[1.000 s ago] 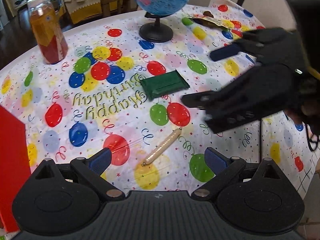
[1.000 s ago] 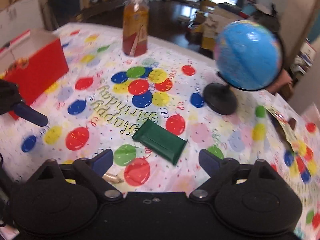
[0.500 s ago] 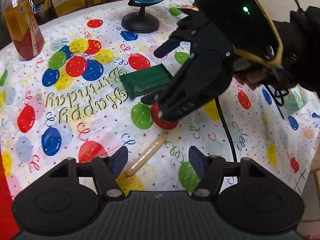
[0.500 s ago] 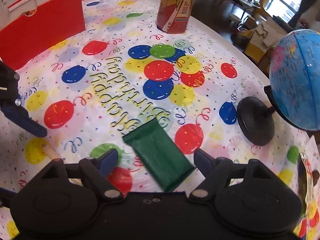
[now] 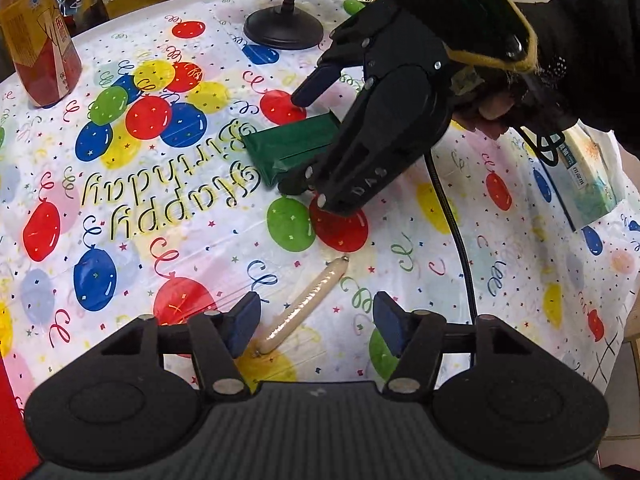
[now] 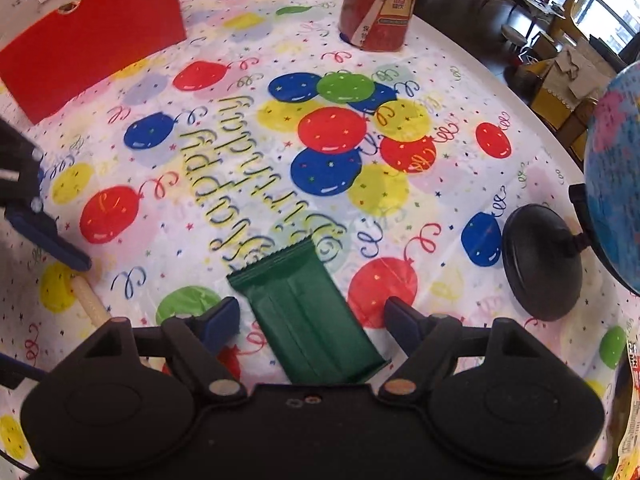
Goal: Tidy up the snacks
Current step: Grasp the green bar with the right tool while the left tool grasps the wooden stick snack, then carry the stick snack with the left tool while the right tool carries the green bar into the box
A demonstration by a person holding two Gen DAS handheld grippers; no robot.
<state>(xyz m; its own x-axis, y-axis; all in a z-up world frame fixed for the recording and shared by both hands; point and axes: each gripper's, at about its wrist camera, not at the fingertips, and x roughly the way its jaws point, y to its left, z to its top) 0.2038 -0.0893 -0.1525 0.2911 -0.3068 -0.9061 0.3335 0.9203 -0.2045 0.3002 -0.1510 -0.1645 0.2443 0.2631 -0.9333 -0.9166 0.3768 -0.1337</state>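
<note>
The right gripper point(image 6: 312, 316) is straddling the green snack packet point(image 6: 308, 320) lying flat on the birthday tablecloth point(image 6: 240, 168), its fingers spread on either side. The left gripper point(image 5: 316, 320) is hovering, fingers spread, around the near end of the wrapped sausage stick point(image 5: 306, 304).

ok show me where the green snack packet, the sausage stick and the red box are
green snack packet point(image 6: 308, 312), right wrist view, middle of the wrapper between the open claw's fingers
sausage stick point(image 5: 306, 304), left wrist view, midway along its length
red box point(image 6: 92, 40), right wrist view, its red front wall
</note>
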